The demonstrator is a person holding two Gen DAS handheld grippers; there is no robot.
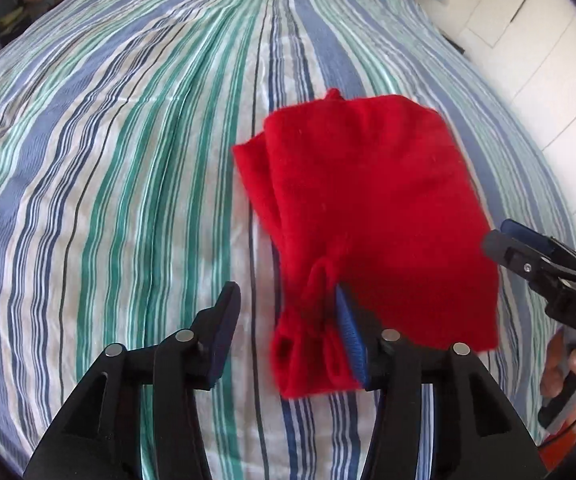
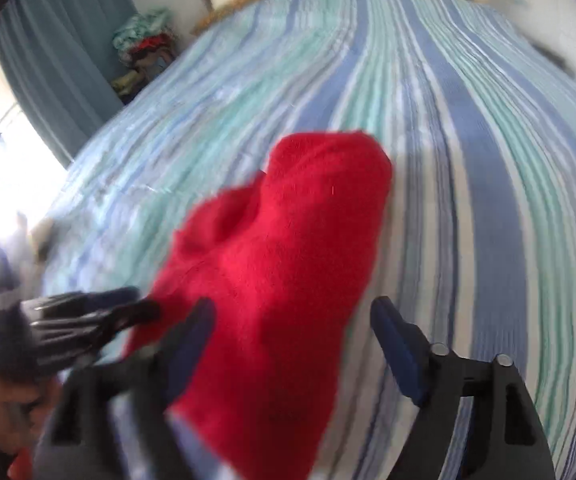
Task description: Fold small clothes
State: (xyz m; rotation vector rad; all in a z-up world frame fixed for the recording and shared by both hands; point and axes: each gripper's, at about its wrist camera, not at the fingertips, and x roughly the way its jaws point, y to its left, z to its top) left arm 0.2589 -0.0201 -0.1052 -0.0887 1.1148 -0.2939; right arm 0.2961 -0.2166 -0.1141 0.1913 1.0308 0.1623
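garment: red fleece piece (image 1: 372, 208), small, lies on the striped bed (image 1: 108, 184), near edge close to both tools
fold state: looks already doubled over, layered edge shows on its left side; bunched, untidy lump at near-left corner
left gripper (image 1: 288, 336): fingers apart; right finger (image 1: 350, 332) touches or is tucked into the bunched corner, left finger on bare sheet; nothing clamped
right gripper (image 2: 292, 344): fingers apart, straddling near end of the cloth; not closed on it
progress: judged mid to late; at least one fold in, corner needs tidying, maybe another fold left
hidden: garment type unclear, could be top or shorts; near hem cut off under the tools
blur: right wrist view smeared, contact with cloth not readable
background: clothes pile (image 2: 144, 40) beside the bed, too small to sort
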